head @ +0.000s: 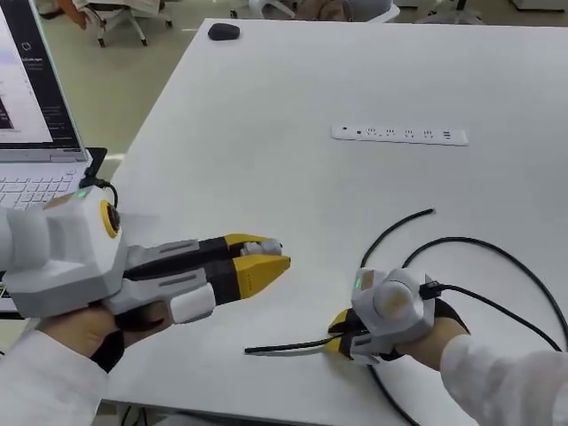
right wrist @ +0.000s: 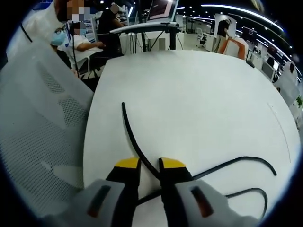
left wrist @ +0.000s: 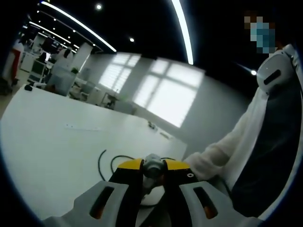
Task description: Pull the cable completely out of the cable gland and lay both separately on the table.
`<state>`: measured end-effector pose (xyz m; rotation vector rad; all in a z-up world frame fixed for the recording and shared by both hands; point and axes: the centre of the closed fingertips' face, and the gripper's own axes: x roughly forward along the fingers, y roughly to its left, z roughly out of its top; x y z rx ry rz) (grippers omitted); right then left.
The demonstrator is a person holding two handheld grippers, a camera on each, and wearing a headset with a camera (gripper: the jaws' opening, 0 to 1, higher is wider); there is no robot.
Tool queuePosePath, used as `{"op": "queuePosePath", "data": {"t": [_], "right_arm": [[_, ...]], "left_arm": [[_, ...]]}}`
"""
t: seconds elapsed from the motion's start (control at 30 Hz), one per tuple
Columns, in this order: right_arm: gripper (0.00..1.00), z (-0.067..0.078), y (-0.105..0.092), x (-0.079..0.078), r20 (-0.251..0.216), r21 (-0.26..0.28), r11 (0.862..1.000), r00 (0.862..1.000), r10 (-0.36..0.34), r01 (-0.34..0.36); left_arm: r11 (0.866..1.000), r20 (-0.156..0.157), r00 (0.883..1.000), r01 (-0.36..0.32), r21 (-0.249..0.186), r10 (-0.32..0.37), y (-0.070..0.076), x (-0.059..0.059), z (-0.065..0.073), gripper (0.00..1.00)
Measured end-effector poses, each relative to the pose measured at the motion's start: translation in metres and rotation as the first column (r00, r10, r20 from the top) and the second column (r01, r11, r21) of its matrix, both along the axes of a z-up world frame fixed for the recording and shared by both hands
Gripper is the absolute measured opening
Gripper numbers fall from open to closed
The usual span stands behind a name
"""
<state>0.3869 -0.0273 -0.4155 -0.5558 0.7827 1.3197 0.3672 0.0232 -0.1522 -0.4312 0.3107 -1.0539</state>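
Note:
My left gripper hovers above the table at the left, shut on a small grey cable gland. In the left gripper view the gland sits pinched between the yellow tips of that gripper, with no cable through it. My right gripper rests low near the front edge, shut on the black cable. The cable's free end lies on the table to the left of the right gripper. In the right gripper view the cable runs out between the tips of that gripper across the white table.
The cable's remaining length loops on the table at the right. A white power strip lies further back. A laptop stands at the left edge and a black mouse at the far edge. A person in white stands close.

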Motion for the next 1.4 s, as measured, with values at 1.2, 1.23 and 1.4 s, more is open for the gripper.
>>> {"op": "queuePosePath", "data": {"t": [1.2,1.23,1.4], "right_arm": [[0.36,0.103,-0.093,0.025,-0.037,0.279,0.872,0.912,-0.408,0.402],[0.36,0.108,-0.100,0.025,-0.037,0.293,0.860,0.904,-0.426,0.417],[0.36,0.106,-0.140,0.028,-0.030,0.276,0.801,0.838,-0.546,0.532]], "left_arm": [[0.899,-0.086,0.995,0.084,0.429,-0.052,-0.033,0.050,-0.165,0.18],[0.858,-0.081,0.996,0.077,0.508,-0.042,-0.027,0.053,-0.182,0.18],[0.800,-0.064,0.998,0.026,0.599,0.016,-0.021,0.071,-0.220,0.18]]}}
